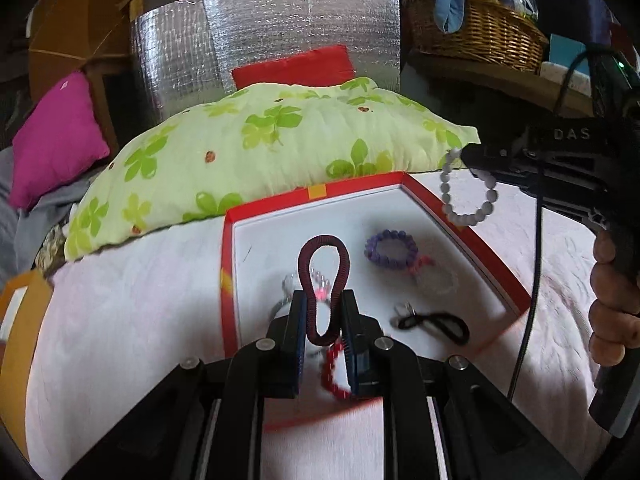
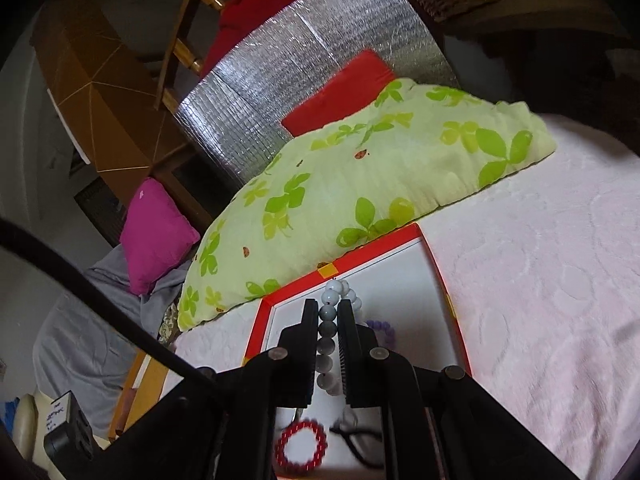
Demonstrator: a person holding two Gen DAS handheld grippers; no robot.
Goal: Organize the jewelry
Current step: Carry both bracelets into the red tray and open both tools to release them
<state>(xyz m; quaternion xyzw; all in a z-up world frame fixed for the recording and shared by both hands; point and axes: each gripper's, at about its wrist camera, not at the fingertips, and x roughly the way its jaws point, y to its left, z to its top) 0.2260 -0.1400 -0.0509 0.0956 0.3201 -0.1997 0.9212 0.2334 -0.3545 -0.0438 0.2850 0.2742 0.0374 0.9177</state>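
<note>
My left gripper (image 1: pixel 323 298) is shut on a dark maroon coiled bracelet (image 1: pixel 324 276), held as a squeezed loop above the red box (image 1: pixel 496 262) with its white floor. Inside the box lie a purple bead bracelet (image 1: pixel 390 249), a clear pale bracelet (image 1: pixel 438 282), a black cord piece (image 1: pixel 436 324) and a red bead bracelet (image 1: pixel 332 372) under my fingers. At the right, my right gripper (image 1: pixel 466 156) dangles a white bead bracelet (image 1: pixel 468 194) over the box's far corner. In the right wrist view that gripper (image 2: pixel 329 306) is shut on the white bead bracelet (image 2: pixel 326 344), with the red bead bracelet (image 2: pixel 302 447) below.
The box (image 2: pixel 444 276) lies on a pale pink bedspread (image 2: pixel 540 280). A green leaf-print pillow (image 1: pixel 256 148) lies just behind it, with a red cushion (image 1: pixel 294 66) and silver foil panel (image 1: pixel 280 32) beyond. A magenta cushion (image 1: pixel 56 140) is at left, a wicker basket (image 1: pixel 476 32) at right.
</note>
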